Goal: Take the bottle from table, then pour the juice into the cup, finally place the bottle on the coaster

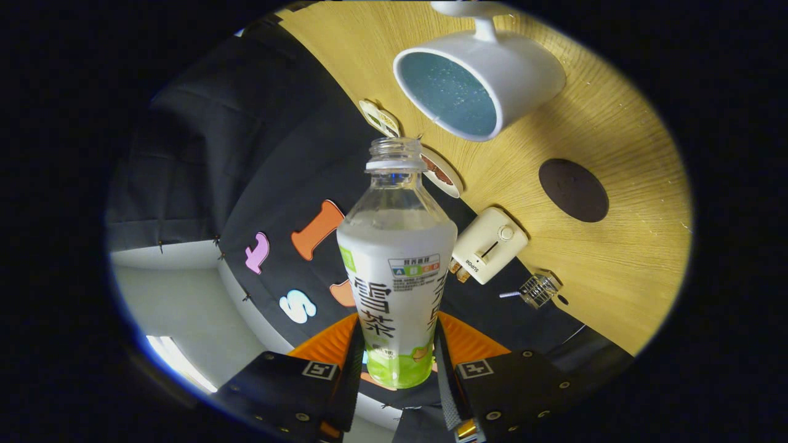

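My gripper [397, 357] is shut on a clear plastic bottle [395, 271] with a white and green label, both fingers pressing on its lower body. The bottle has no cap and is lifted off the wooden table [615, 258], and the whole view is rolled strongly sideways. Its open neck points toward a white cup [477, 77] with a blue inside, which stands beyond the fingers. No liquid shows leaving the neck. A dark round coaster [574, 190] lies on the table to the right of the bottle, between the cup and a cream appliance.
A cream toaster-like appliance [489, 245] stands near the table's back edge, with a small clear wire-like object [537, 289] next to it. Two small printed round cards [380, 118] [440, 174] lean against the black cloth wall behind the bottle's neck.
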### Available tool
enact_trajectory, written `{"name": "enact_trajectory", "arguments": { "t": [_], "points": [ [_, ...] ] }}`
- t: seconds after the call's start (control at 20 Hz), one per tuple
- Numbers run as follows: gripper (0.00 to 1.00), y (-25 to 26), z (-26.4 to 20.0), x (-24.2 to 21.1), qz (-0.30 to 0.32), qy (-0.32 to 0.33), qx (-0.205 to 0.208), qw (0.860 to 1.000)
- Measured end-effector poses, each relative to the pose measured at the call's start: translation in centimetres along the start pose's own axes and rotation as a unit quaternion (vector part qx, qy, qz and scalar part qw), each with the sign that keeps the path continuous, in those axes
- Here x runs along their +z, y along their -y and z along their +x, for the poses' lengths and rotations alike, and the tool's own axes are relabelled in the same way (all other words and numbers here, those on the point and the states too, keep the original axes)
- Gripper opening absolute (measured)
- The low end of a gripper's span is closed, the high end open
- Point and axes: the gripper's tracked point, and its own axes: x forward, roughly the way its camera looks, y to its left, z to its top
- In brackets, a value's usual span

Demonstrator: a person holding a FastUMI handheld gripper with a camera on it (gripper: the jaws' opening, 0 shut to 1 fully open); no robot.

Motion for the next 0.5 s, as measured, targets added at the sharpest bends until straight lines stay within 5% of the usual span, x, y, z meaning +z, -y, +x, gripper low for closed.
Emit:
{"name": "enact_trajectory", "arguments": {
  "t": [0.25, 0.5],
  "points": [
    [0.56, 2.4, 0.1, 1.1, -0.048, 0.006, -0.026, 0.998],
    [0.56, 6.1, -0.8, 2.8, -0.233, -0.003, -0.083, 0.969]
  ]
}}
